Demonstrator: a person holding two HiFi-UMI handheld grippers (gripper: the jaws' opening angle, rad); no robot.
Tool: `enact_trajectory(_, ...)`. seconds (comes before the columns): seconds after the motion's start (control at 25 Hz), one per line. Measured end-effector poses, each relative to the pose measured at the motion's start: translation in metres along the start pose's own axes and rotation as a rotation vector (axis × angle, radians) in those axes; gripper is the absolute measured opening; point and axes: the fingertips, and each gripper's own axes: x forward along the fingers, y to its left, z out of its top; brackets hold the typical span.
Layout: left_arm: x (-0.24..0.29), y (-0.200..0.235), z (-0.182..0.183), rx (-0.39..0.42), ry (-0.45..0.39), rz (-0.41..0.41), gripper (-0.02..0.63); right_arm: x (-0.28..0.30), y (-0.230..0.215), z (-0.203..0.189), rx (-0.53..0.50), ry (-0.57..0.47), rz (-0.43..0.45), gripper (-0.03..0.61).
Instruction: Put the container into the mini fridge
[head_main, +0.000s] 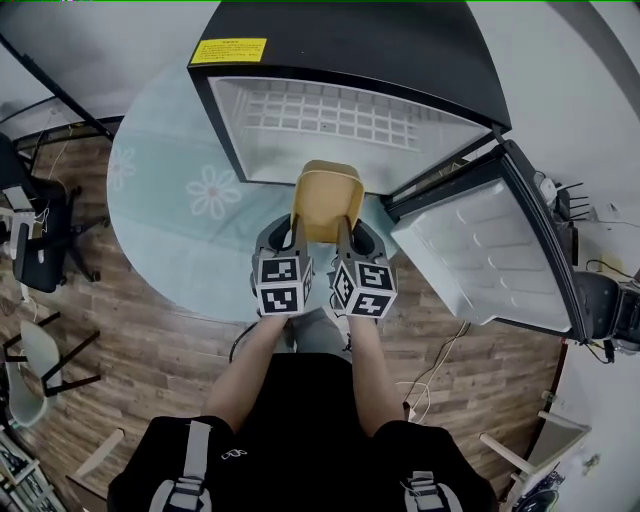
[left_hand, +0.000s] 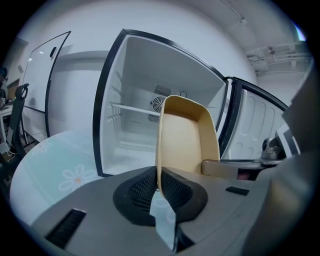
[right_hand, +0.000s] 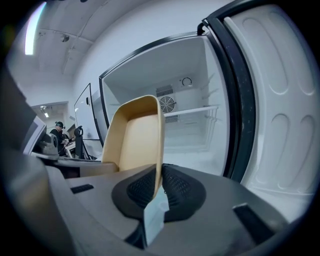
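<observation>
A tan open container (head_main: 327, 200) is held in the air just in front of the open mini fridge (head_main: 330, 120). My left gripper (head_main: 297, 238) is shut on the container's left wall (left_hand: 159, 145), and my right gripper (head_main: 345, 238) is shut on its right wall (right_hand: 159, 140). The container (left_hand: 187, 135) stands upright with its open top up and empty. The fridge's white inside (left_hand: 145, 125) is bare, with a wire shelf (right_hand: 192, 111) and a fan grille at the back. Its door (head_main: 495, 250) hangs open to the right.
The fridge stands on a round pale-blue rug (head_main: 170, 190) with flower prints over a wood floor (head_main: 140, 350). Chairs (head_main: 35, 240) and desk legs sit at the left. Cables and a stool (head_main: 600, 300) lie at the right, beyond the door. A person (right_hand: 57, 132) is far behind.
</observation>
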Motion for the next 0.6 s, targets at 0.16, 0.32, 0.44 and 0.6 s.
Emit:
enact_trajectory(0.16, 0.012, 0.011, -0.009, -0.022, 0.039, 0.000, 0.021, 0.015, 0.001, -0.010, 0.016, 0.029, 0.009, 0.028)
enact_trajectory(0.32, 0.026, 0.006, -0.016, -0.039, 0.068, -0.005, 0.021, 0.024, -0.012, -0.017, 0.035, 0.053, 0.009, 0.028)
enact_trajectory(0.44, 0.035, 0.010, -0.018, -0.039, 0.078, -0.002, 0.023, 0.033, -0.014, -0.020, 0.031, 0.066, 0.007, 0.028)
enact_trajectory(0.6, 0.047, 0.007, -0.017, -0.049, 0.082, 0.002, 0.021, 0.041, -0.024, -0.019, 0.027, 0.074, 0.009, 0.028)
